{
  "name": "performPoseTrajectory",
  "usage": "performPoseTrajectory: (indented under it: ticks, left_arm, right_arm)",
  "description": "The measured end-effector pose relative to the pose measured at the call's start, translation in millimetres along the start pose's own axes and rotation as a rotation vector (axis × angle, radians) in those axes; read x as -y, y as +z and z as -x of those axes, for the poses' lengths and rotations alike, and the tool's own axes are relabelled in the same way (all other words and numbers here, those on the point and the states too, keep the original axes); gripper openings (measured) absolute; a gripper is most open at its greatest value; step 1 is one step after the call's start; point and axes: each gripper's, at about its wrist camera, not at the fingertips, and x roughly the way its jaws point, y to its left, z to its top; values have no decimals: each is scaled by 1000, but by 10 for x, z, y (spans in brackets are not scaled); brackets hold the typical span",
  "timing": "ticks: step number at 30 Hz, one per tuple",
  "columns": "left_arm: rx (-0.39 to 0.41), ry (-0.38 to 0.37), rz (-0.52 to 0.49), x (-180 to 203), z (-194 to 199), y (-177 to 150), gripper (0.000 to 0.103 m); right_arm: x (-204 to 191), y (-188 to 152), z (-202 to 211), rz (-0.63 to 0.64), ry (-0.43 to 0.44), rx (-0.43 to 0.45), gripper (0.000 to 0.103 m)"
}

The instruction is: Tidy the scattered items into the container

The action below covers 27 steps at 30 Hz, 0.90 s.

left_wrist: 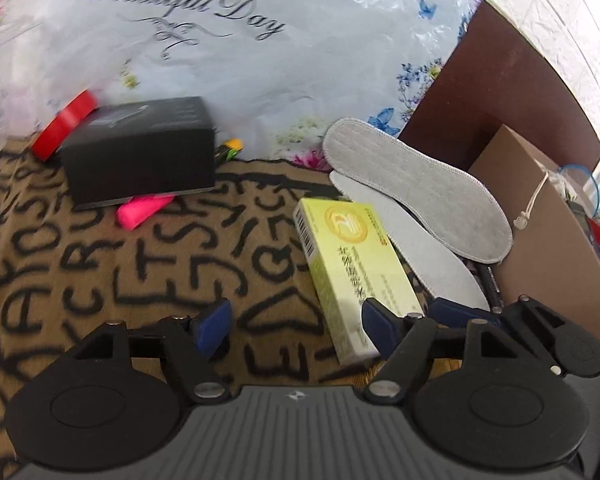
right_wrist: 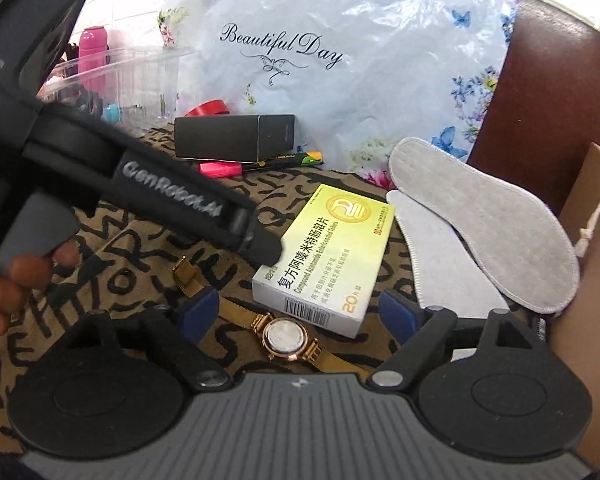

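A yellow-green medicine box (left_wrist: 352, 264) lies on the lettered brown blanket (left_wrist: 148, 280). My left gripper (left_wrist: 296, 326) is open just in front of it. Its right pad (left_wrist: 378, 326) overlaps the box's near end and nothing is pinched. In the right wrist view a gold wristwatch (right_wrist: 284, 334) lies face up between the spread fingers of my open right gripper (right_wrist: 300, 312), close to the medicine box (right_wrist: 328, 256). The clear plastic container (right_wrist: 120, 76) stands at the back left with a pink bottle (right_wrist: 92, 52) behind it.
A black box (left_wrist: 140, 148) rests on a pink highlighter (left_wrist: 144, 210), beside a red tape roll (left_wrist: 64, 124) and a green marker (left_wrist: 230, 148). Two grey insoles (left_wrist: 416, 196) lean on a brown paper bag (left_wrist: 548, 240). The left gripper's body (right_wrist: 160, 184) and a hand (right_wrist: 4, 292) cross the right view.
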Motion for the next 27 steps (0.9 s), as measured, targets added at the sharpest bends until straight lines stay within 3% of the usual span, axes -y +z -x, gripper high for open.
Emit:
performPoseTrajectory:
  ticks: [8, 10, 11, 12, 13, 17, 21, 27]
  left_arm:
    - [-14, -36, -47, 213, -291, 162, 74]
    - [-17, -46, -46, 236, -332, 183, 73]
    - [-17, -44, -41, 241, -339, 187, 69]
    - [-13, -49, -40, 249, -329, 179, 65]
    - [-12, -66, -38, 255, -318, 169, 55]
    - [-1, -54, -34, 306, -239, 113, 49]
    - [1, -39, 7, 311, -122, 65, 46]
    - [68, -29, 24, 458, 208, 52, 46]
  right_arm:
    - [144, 112, -229, -75, -4, -8, 85]
    - [187, 124, -295, -114, 4, -20, 83]
    - [198, 118, -323, -125, 9, -27, 77]
    - [201, 105, -344, -133, 10, -31, 76]
    - [190, 91, -343, -132, 5, -23, 75]
    - [130, 81, -284, -113, -11, -31, 73]
    - [84, 64, -183, -108, -9, -36, 73]
    - [-17, 80, 107, -76, -21, 19, 73]
